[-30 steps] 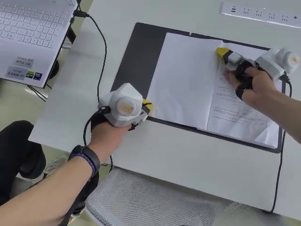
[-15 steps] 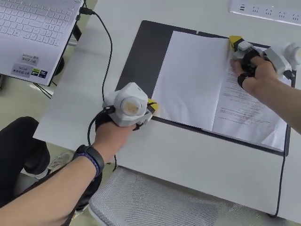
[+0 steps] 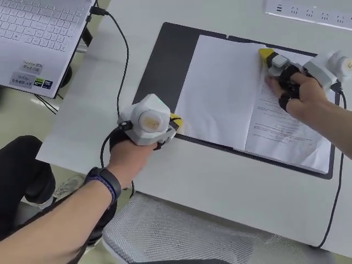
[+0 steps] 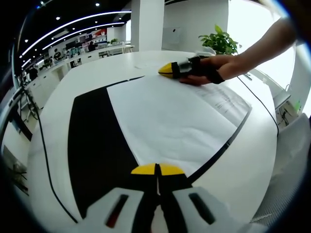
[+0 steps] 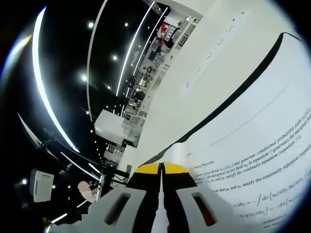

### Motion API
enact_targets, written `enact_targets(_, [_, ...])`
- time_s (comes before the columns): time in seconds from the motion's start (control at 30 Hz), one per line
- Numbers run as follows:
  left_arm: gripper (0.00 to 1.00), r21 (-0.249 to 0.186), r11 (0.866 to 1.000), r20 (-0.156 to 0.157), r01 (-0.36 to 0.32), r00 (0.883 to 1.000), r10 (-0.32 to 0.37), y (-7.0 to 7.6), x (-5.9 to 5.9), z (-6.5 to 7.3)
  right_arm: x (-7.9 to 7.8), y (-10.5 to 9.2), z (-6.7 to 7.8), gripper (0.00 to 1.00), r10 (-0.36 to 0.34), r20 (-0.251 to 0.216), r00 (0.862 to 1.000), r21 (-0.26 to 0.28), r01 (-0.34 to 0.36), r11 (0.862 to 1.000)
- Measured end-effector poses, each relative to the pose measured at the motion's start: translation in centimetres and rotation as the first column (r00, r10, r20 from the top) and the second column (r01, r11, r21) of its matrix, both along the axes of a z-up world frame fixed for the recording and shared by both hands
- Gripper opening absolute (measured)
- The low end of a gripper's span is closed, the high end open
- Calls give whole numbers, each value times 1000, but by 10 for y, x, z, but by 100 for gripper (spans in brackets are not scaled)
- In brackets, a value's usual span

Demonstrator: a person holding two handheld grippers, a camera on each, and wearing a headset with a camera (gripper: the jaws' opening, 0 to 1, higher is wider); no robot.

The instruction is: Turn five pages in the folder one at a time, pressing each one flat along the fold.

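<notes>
The black folder (image 3: 162, 66) lies open and flat on the white table (image 3: 220, 181). A blank white page (image 3: 220, 88) lies left of the fold, leaving a black strip of the cover bare at its left. A printed page (image 3: 280, 132) lies right of the fold.

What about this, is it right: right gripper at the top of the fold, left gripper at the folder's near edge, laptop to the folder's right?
No. The head view shows the laptop to the left of the folder, not the right. The rest holds: right gripper at the fold's top, left gripper at the near edge.
</notes>
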State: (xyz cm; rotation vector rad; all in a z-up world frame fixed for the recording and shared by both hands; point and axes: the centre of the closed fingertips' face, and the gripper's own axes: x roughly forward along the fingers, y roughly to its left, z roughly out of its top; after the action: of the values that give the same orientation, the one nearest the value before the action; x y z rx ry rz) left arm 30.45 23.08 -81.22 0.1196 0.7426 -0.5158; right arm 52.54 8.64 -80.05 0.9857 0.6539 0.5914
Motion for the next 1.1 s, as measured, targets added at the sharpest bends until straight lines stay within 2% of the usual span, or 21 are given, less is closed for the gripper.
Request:
enact_targets(0.07, [0, 4, 1000, -2, 4, 1000, -4, 0, -1, 0, -6, 2, 0, 0, 27, -4, 1000, 9, -27, 1000])
enact_targets(0.17, [0, 4, 1000, -1, 1, 1000, -1, -1, -1, 0, -19, 4, 1, 0, 74, 11, 997, -14, -73, 997])
enact_targets(0.43, [0, 5, 1000, -3, 4, 1000, -4, -1, -3, 3, -58, 6, 6, 0, 136, 43, 990, -18, -136, 991])
enact_targets(0.57, [0, 5, 1000, -4, 8, 1000, -8, -2, -4, 4, -78, 10, 10, 0, 160, 34, 987, -6, -160, 987])
enact_targets(0.93, [0, -1, 1000, -7, 9, 1000, -9, -4, -6, 8, -100, 5, 3, 0, 202, 31, 979, 13, -203, 979])
enact_targets(1.1, [0, 0, 1000, -7, 13, 1000, -13, -4, -5, 6, -126, 7, 6, 0, 236, 39, 971, 0, -236, 972])
